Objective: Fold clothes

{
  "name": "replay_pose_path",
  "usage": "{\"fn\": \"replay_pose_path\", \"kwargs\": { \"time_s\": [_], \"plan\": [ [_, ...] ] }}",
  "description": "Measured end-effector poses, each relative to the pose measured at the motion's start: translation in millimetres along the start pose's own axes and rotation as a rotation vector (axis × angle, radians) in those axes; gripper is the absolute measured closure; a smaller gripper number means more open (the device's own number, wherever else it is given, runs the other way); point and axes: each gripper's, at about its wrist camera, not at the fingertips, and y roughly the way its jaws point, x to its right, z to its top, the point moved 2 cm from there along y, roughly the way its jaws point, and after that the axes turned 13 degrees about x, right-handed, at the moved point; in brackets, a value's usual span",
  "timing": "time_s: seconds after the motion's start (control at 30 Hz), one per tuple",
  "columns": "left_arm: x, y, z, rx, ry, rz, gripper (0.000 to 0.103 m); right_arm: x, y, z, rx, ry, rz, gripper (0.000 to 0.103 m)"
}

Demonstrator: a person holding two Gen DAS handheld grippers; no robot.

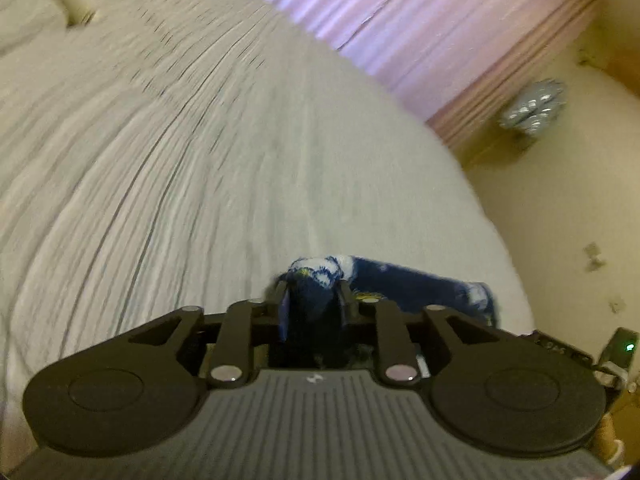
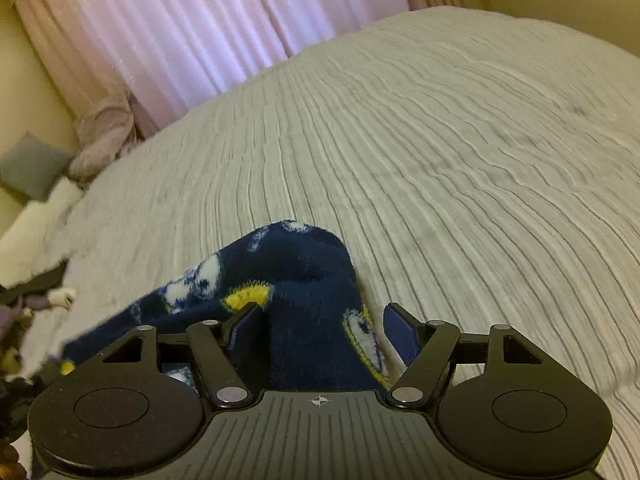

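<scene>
A navy fleece garment with white and yellow prints lies on the grey ribbed bedspread. In the left wrist view my left gripper is shut on a bunched end of it, with fabric filling the narrow gap between the fingers. In the right wrist view the same garment rises in a hump between the wide-apart fingers of my right gripper. The fabric leans against the left finger. The right finger stands clear of it, with bedspread showing in between. The pictures are motion-blurred.
Pink curtains hang beyond the bed's far edge. A grey cushion and other dark and white clothes lie at the left in the right wrist view. A silvery object sits on the cream floor beside the bed.
</scene>
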Motion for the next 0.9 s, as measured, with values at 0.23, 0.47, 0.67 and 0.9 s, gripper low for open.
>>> {"fn": "replay_pose_path", "kwargs": {
  "time_s": [0.23,0.47,0.67,0.9],
  "plan": [
    [25,-30,15,0.048,0.075,0.066,0.068,3,-25,0,0.059,-0.063,-0.03,0.032],
    [41,-104,3,0.057,0.125,0.056,0.061,6,-109,-28,0.144,-0.137,0.025,0.032],
    [20,-133,-35,-0.017,-0.038,0.034,0.055,15,-142,-72,0.093,-0.129,0.008,0.032],
    [23,-143,-46,-0.022,0.068,0.058,0.088,-3,-142,-79,0.015,-0.211,-0.001,0.032]
  ]
}}
